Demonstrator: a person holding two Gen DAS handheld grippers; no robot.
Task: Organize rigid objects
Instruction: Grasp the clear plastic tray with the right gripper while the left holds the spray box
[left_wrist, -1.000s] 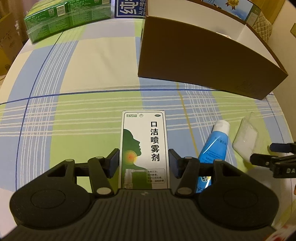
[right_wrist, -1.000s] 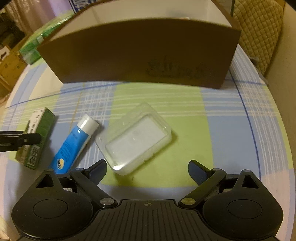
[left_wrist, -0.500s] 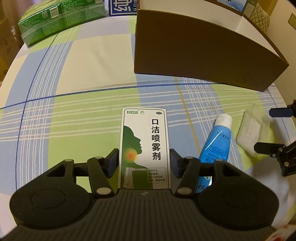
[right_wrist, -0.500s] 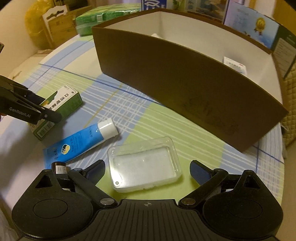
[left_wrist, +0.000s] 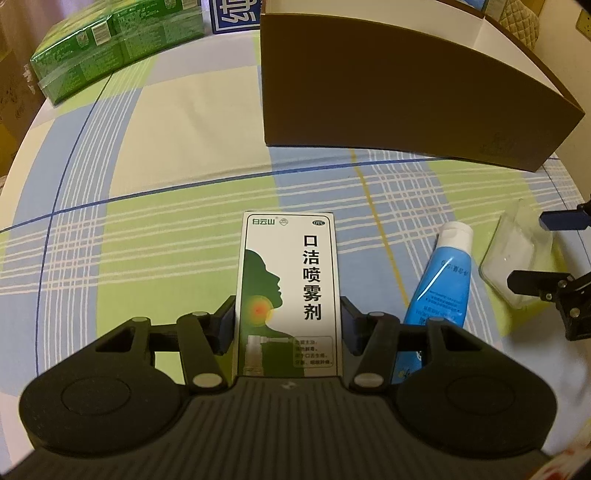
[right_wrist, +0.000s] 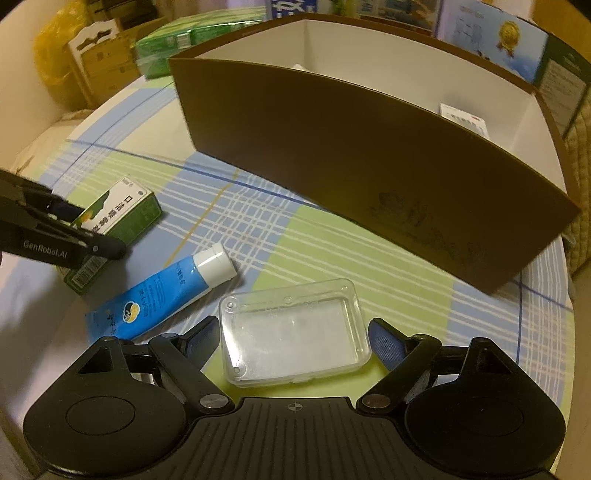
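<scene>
**Spray box clamped, clear case bracketed**

Left gripper (left_wrist: 289, 325) low in the left wrist frame, closed on the white-and-green spray box (left_wrist: 290, 291), pads pressed against both long sides near its lower end; box flat on the checked tablecloth (left_wrist: 155, 236). Just right of it, a blue tube (left_wrist: 441, 280) with white cap pointing up-frame. Lower centre of the right wrist frame: right gripper (right_wrist: 293, 339), jaws just narrowed yet parted, a clear plastic case (right_wrist: 293, 332) between them, a sliver of gap visible at each pad. Brown cardboard box (right_wrist: 369, 166), white inside, across the upper half of both frames, well apart from the case. Green shrink-wrapped cartons (left_wrist: 110, 48) at upper left.
</scene>
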